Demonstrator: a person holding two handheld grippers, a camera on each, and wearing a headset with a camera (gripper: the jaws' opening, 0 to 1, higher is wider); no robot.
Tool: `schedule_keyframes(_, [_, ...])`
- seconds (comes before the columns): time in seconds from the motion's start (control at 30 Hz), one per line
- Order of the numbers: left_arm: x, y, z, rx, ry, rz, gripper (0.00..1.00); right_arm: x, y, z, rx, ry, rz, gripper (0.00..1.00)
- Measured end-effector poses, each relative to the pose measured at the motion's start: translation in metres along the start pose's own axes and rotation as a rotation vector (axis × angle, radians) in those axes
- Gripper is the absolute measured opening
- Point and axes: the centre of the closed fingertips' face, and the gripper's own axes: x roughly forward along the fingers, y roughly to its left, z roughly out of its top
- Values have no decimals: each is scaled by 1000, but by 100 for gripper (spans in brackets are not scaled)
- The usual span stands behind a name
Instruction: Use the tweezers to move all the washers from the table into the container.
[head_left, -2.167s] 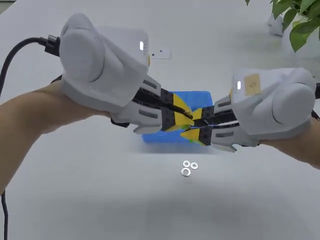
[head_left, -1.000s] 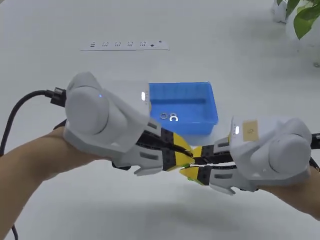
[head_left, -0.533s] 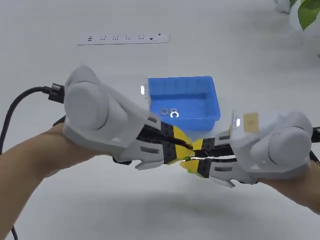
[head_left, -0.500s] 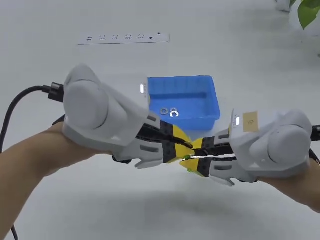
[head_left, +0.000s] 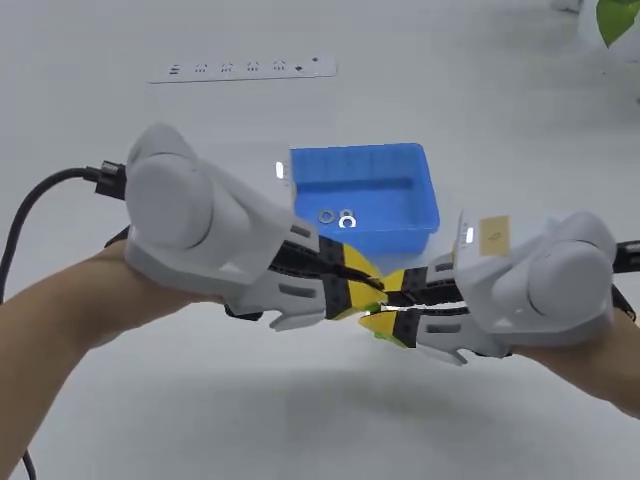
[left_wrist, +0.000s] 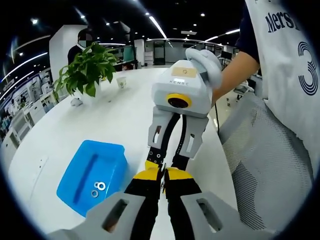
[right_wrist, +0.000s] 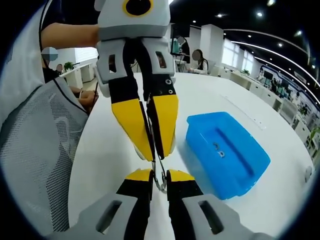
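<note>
My left gripper (head_left: 375, 288) and right gripper (head_left: 386, 311) meet tip to tip just above the white table. Both pairs of jaws are pressed on thin metal tweezers (right_wrist: 158, 172) that run between them. In the right gripper view the left gripper (right_wrist: 156, 152) comes down from the top onto my right gripper (right_wrist: 160, 176). In the left gripper view the right gripper (left_wrist: 162, 165) faces my left gripper (left_wrist: 162, 176). Behind the grippers stands the blue container (head_left: 400, 236) with two washers (head_left: 337, 218) inside. The table under the grippers is hidden.
A white power strip (head_left: 242, 68) lies at the table's far side. A potted plant (left_wrist: 87, 70) stands at the far right corner. A black cable (head_left: 40, 200) trails from the left gripper. A mesh chair (left_wrist: 260, 165) and the person's torso are close behind the table edge.
Both grippers, still tip to tip, have come from over the container to the near side of it, covering the spot where loose washers lay. In the last half second little has moved.
</note>
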Motion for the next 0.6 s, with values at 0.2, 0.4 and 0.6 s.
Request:
schedule_keyframes(0.2, [1, -2, -1, -7, 3, -7, 7, 1, 1, -2, 12, 1, 7, 12])
schedule_keyframes(0.4, [2, -3, 0, -6, -3, -9, 7, 2, 1, -4, 19, 10, 10, 12])
schedule_keyframes(0.6, [3, -2, 0, 2, 1, -6, 7, 3, 1, -7, 0, 26, 10, 13])
